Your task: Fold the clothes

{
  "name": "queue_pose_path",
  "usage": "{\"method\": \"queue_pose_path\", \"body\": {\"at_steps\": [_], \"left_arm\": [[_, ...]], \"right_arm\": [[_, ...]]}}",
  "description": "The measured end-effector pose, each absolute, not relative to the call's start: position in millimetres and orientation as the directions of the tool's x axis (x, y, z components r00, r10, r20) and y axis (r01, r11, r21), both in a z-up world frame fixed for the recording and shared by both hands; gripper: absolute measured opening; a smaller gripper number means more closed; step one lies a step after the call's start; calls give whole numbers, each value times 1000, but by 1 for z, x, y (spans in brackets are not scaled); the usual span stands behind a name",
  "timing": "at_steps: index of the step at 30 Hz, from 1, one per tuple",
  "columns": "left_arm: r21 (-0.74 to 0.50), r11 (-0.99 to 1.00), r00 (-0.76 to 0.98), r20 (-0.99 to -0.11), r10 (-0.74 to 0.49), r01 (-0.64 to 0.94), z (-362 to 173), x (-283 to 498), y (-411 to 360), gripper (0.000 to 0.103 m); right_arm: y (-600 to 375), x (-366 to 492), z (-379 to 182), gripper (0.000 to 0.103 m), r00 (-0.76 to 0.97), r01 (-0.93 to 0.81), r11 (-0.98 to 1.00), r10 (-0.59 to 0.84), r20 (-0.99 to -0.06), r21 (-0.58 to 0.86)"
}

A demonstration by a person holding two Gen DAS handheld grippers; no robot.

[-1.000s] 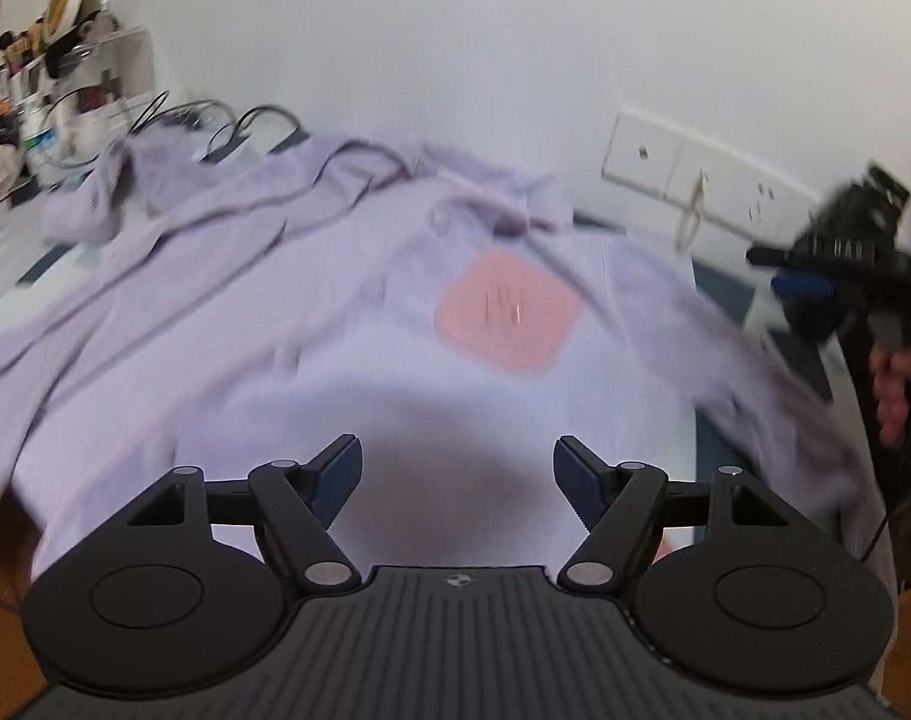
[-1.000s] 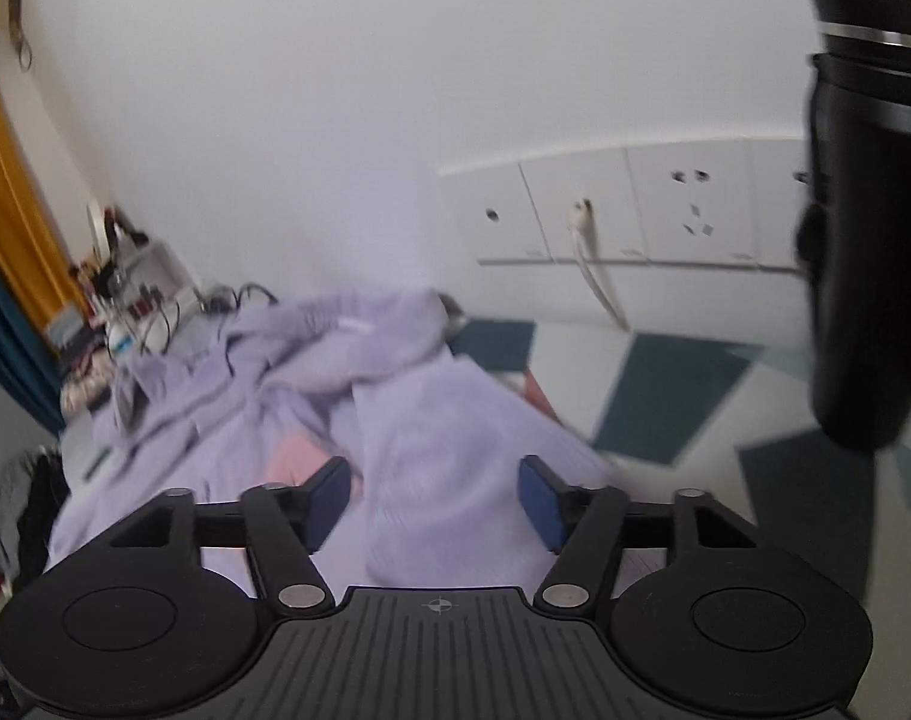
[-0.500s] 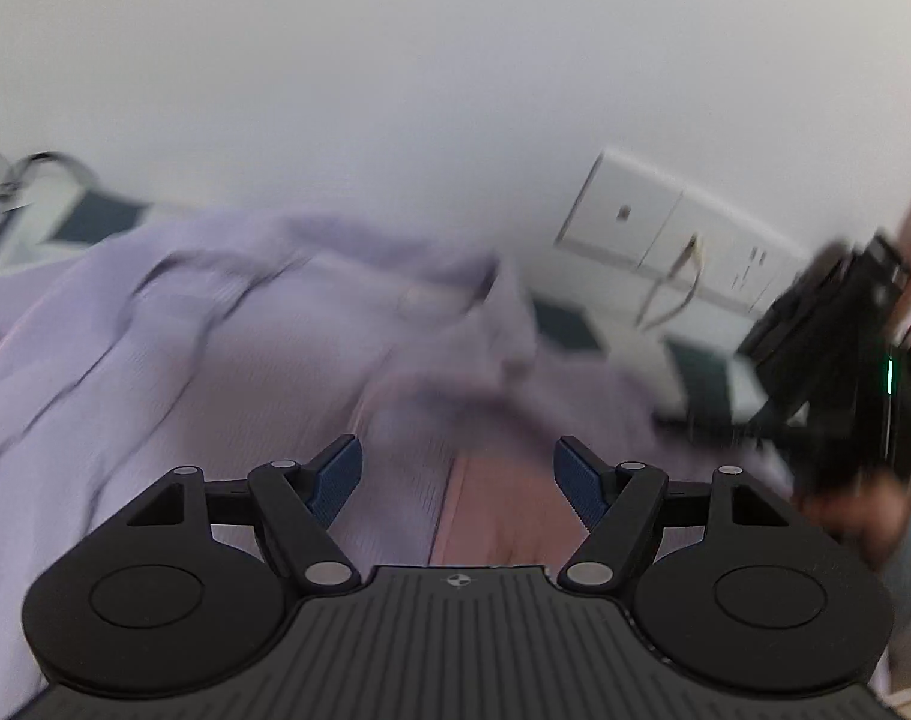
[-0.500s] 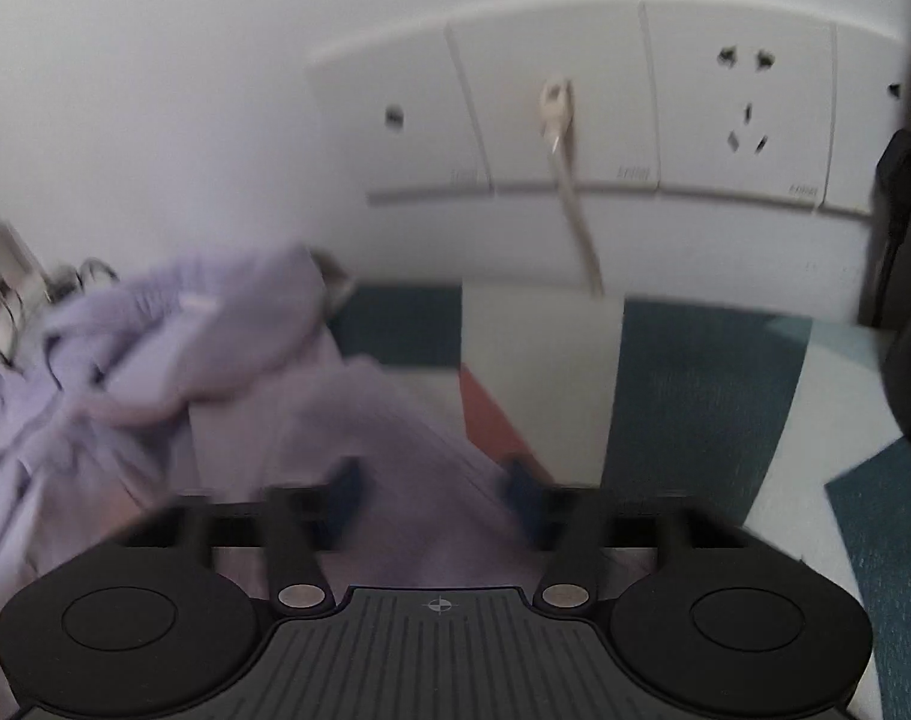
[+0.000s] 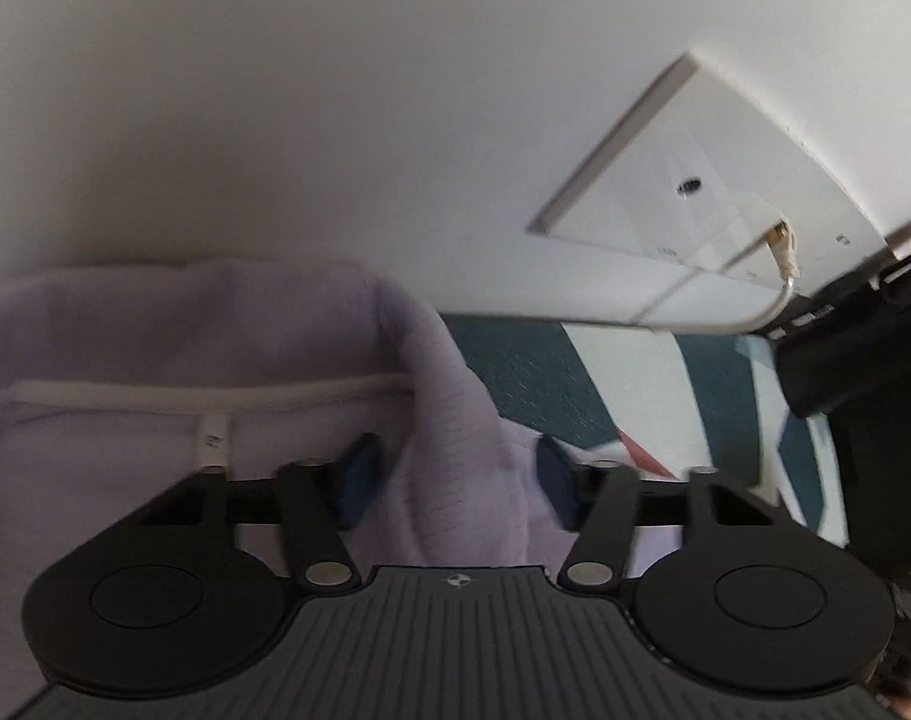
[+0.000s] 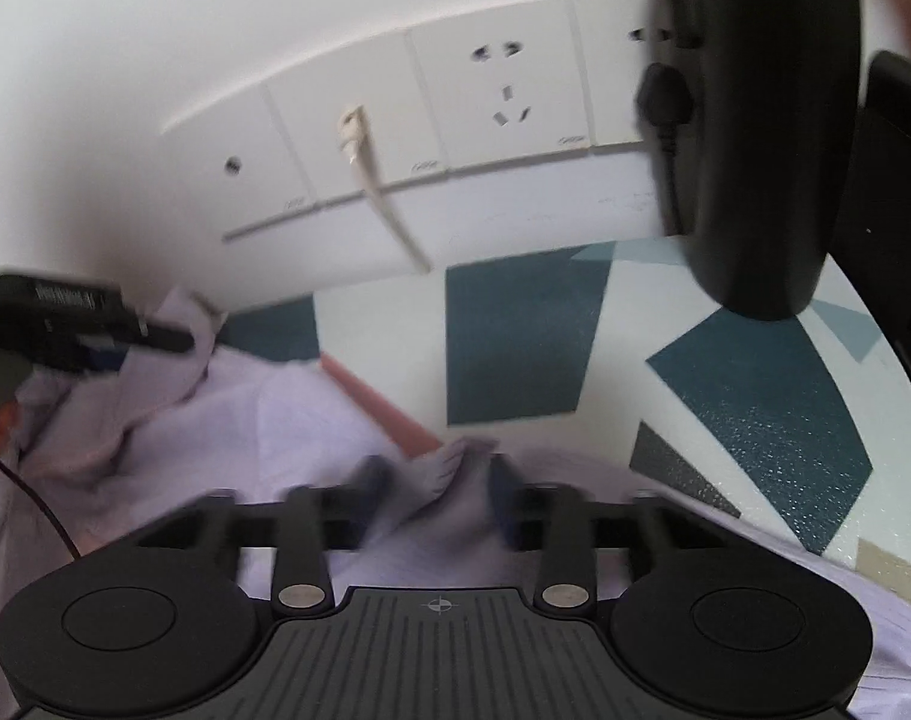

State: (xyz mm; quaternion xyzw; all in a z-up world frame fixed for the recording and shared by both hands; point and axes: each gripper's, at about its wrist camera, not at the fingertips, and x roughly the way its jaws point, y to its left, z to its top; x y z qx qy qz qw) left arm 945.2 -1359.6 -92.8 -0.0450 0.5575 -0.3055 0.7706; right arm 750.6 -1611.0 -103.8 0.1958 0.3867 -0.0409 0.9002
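Folding barely begun: my left gripper [image 5: 455, 474] is closing around the lilac garment's [image 5: 155, 360] collar fold, my right gripper [image 6: 437, 483] opening astride a ridge, garment still rumpled.

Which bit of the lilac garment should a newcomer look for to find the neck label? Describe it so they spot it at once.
Start at the white socket panel on the wall, then drop to the lilac garment lying below and left of it on the patterned tabletop. A white tape runs across its neckline; the label is the small white loop hanging from that tape, the only tab there.
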Motion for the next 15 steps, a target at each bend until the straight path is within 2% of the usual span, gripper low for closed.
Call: {"method": "queue_pose_path", "body": {"at_steps": [2, 3, 5, 6, 7, 8, 11, 15], "left_arm": [[-394, 797, 173, -840, -514, 457, -94, 944, -1364, 28], [-386, 790, 167, -842, -512, 476, -94, 943, -1366, 24], [-389, 770, 148, -840, -521, 506, -93, 941, -1368, 16], [-382, 757, 159, -832, -532, 531, -90, 942, -1368, 15], [-361, 741, 188, -819, -542, 566, -86, 942, -1368, 15], [-339, 733, 225, -803, -552, 590, -81, 944, -1368, 14], [-305, 727, 307, -756, -578, 615, -76, 948, -1371, 14], [-212, 729, 346, -772, -533, 650, -98, 935, -1386, 16]], "right_arm": [[-1609, 756, -108, 54, 694, 211, 920, 97, -713, 331], [-1608, 759, -110, 57, 685, 200, 923, 108, -720, 329], [-1605, 768, -115, 56, 662, 167, 933, 133, -738, 318], [-1601, 773, -117, 42, 652, 149, 944, 130, -747, 294], [-1596, 777, -119, 17, 644, 130, 954, 124, -755, 268], [-1594, 778, -117, 10, 654, 131, 962, 98, -750, 240], [-1596, 785, -113, 7, 686, 181, 960, 32, -727, 213], [-1592, 797, -121, 7, 672, 205, 967, -26, -741, 151]]}}
